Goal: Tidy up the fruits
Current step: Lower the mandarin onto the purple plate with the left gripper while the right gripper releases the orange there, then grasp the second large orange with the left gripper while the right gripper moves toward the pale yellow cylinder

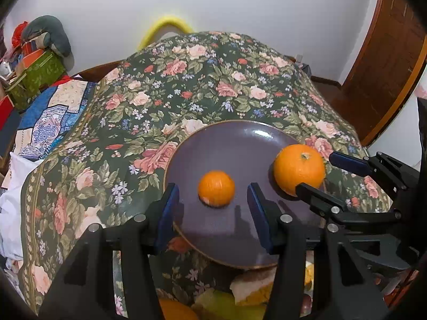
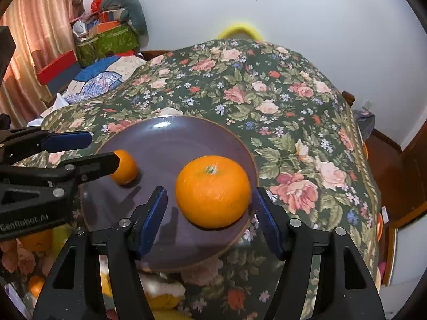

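Right gripper (image 2: 209, 205), jaws spread and empty, straddles the large orange (image 2: 213, 190) near the purple plate's (image 2: 170, 138) right edge; left gripper (image 1: 212, 208), likewise released, faces the small orange (image 1: 216, 188).

Home, likely bedroom or living room. Floral cloth (image 2: 280, 112) covers table, patchwork quilt (image 2: 106, 80) behind it, pink curtain (image 2: 40, 26), wooden door (image 1: 387, 61), boxes and clothes (image 2: 112, 32) piled in corner.
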The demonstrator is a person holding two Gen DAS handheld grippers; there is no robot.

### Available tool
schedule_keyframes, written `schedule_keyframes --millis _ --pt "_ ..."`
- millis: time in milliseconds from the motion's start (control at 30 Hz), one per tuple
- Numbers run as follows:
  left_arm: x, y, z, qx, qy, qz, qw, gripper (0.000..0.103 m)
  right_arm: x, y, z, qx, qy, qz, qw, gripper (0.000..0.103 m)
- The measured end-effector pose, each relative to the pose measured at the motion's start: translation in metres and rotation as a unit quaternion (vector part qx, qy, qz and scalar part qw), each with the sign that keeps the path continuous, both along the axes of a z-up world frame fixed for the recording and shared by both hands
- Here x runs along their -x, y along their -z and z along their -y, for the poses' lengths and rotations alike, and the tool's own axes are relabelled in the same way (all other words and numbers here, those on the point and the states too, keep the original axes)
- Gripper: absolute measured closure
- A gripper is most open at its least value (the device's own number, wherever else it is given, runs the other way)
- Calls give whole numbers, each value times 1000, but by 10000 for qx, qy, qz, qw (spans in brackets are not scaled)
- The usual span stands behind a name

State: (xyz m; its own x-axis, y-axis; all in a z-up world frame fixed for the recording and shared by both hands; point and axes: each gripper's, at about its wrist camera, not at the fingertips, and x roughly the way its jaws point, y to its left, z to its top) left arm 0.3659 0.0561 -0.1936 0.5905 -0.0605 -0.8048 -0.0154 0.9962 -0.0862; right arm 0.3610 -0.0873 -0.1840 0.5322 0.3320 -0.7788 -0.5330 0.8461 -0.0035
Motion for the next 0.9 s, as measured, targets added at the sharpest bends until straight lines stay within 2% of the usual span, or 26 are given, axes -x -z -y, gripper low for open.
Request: schedule_keyframes --millis 500,600,667,900 --pt "70 -43 -12 72 -113 460 9989 49 54 -36 36 -374 136 318 9987 38" --pt "84 -46 -15 80 -171 475 9987 47 64 -37 45 -407 178 322 9985 37" --pt "94 -47 -18 79 -222 491 9985 40 71 -37 51 -418 183 293 9985 37" --pt "123 -42 -28 97 -378 454 9982 35 91 -30 68 -408 275 237 9985 35"
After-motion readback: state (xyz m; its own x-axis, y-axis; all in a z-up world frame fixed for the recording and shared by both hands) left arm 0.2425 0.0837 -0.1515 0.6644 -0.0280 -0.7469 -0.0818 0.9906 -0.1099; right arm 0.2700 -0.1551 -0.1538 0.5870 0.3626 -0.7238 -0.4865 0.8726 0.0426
